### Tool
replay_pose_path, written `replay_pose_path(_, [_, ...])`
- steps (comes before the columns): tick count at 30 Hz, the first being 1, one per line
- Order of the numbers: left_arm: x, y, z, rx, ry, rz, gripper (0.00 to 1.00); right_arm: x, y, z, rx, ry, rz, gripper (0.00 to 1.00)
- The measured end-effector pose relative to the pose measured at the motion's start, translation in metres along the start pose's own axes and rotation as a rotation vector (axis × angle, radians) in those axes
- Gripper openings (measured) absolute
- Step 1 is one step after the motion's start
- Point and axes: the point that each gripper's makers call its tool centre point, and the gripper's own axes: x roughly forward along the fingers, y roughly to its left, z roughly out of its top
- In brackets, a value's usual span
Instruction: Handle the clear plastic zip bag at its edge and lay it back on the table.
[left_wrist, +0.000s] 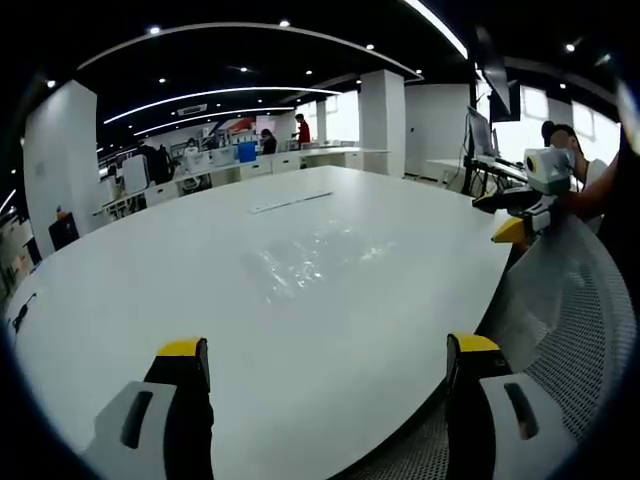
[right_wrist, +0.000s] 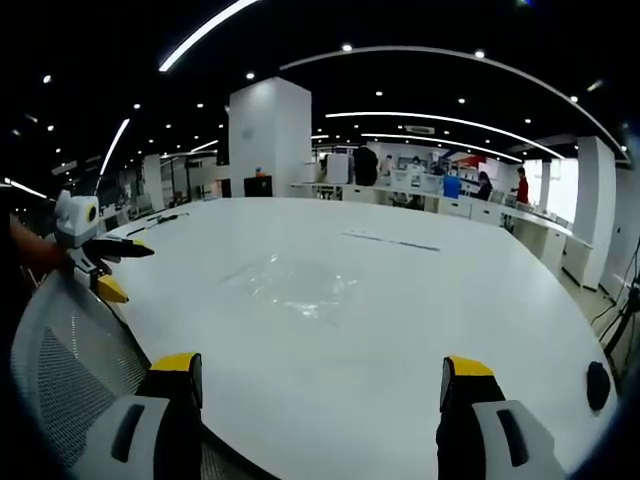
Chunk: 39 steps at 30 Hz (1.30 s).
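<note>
The crinkled clear plastic zip bag (left_wrist: 310, 255) (right_wrist: 297, 283) is lying flat mid-way across the round white table (left_wrist: 150, 300) (right_wrist: 420, 330), likely released; the left gripper (left_wrist: 325, 375) (right_wrist: 108, 268) and right gripper (right_wrist: 318, 385) (left_wrist: 518, 212) are hovering with jaws apart, holding nothing.

left gripper view: low at table (left_wrist: 200, 270) edge, facing across | right gripper view: likewise | shared: tabletop

This is a large open-plan office or lab floor with a dark ceiling crossed by curved light strips (right_wrist: 450, 120) and dotted with spotlights. A big white table (left_wrist: 300, 300) stands among square white columns (right_wrist: 268, 135), beside a grey mesh office chair (left_wrist: 575, 320). Farther back, people sit and stand at rows of white desks (left_wrist: 240, 165) with monitors.
</note>
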Motion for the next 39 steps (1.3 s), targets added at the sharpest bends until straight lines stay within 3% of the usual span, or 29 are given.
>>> replay_pose_path(39, [0.0003,-0.0063,0.0051,0.004,0.007,-0.007,0.99,0.0010,-0.0035,-0.0014,0.003,0.006,-0.009,1.00])
